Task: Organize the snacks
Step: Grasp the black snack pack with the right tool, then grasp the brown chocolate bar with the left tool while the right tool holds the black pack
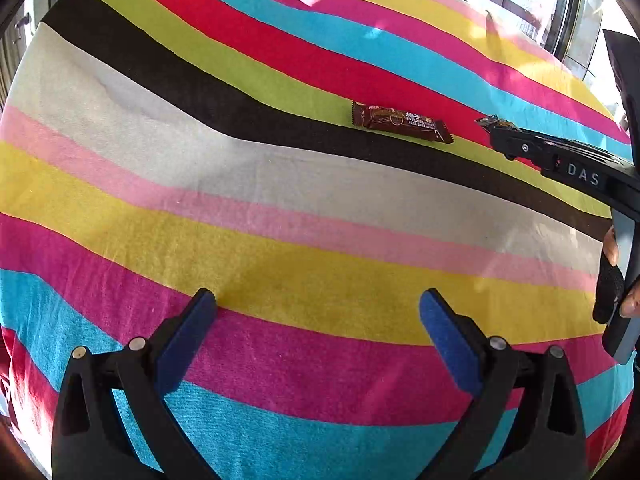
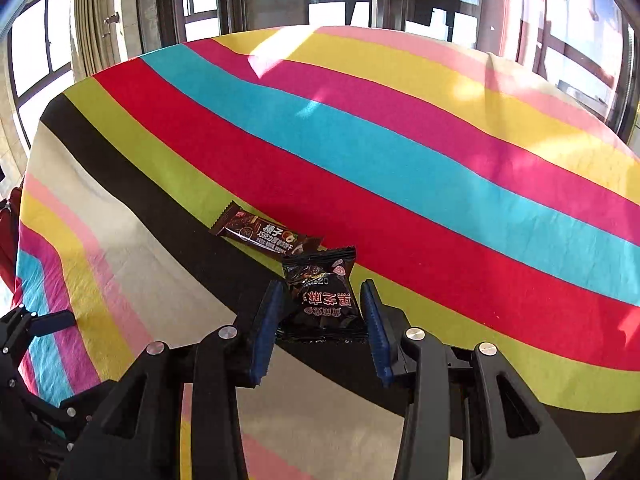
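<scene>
My right gripper (image 2: 322,286) is shut on a black snack packet (image 2: 324,300) with pink and white print; the blue pads (image 2: 268,320) press on its two sides over the dark stripe of the cloth. Just beyond the packet's far edge, a brown chocolate bar (image 2: 264,232) lies on the lime stripe. In the left wrist view the same bar (image 1: 400,122) lies at mid right, and the right gripper (image 1: 496,132) reaches in from the right with the packet's crimped end (image 1: 486,121) sticking out. My left gripper (image 1: 318,296) stands open over the yellow and magenta stripes, nothing between its fingers.
A cloth with bright stripes (image 1: 240,200) covers the whole table. A person's hand (image 1: 612,280) holds the right gripper's handle at the right edge. Windows and dark frames (image 2: 200,0) stand beyond the table's far edge. Part of the left gripper (image 2: 52,322) shows at the lower left.
</scene>
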Demonstrator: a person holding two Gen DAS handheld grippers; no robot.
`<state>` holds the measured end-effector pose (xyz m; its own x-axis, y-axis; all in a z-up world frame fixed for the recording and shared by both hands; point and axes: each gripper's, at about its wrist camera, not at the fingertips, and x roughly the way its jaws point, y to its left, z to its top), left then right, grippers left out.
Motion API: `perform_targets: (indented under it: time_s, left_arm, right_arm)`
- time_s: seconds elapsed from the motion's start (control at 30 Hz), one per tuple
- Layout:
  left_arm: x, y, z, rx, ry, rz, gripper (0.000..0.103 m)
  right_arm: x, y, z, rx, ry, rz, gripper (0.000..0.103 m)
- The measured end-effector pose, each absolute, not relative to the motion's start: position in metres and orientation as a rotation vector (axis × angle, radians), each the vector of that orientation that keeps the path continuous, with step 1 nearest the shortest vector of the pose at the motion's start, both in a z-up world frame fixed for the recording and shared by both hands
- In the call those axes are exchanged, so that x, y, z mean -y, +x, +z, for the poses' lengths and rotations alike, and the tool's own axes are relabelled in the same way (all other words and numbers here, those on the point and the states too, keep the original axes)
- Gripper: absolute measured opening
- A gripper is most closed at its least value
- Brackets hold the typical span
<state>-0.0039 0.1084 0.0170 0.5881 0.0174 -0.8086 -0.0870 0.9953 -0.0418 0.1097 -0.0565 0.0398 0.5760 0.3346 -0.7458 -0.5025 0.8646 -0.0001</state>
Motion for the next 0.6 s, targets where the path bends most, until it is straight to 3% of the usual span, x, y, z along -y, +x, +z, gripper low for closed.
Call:
perform_targets:
  time_s: [0.2, 0.43, 0.6]
  left_arm:
    - [-0.104, -0.002, 0.014, -0.957, -0.035, 0.081, 0.101]
    - [-0.1, 0.001, 0.014, -0.969, 0.002, 0.031, 0.101]
    - [-0.07, 0.04, 0.022, -0.917, 0.379, -0.187, 0.101]
  right_arm:
    - [0.123, 0.046, 0.026, -0.896, -0.171, 0.475, 0.04]
    - [0.156, 0.03, 0.016, -0.919, -0.092, 0.449, 0.041]
    - [0.154, 0.033, 0.013, -0.926, -0.09, 0.459, 0.041]
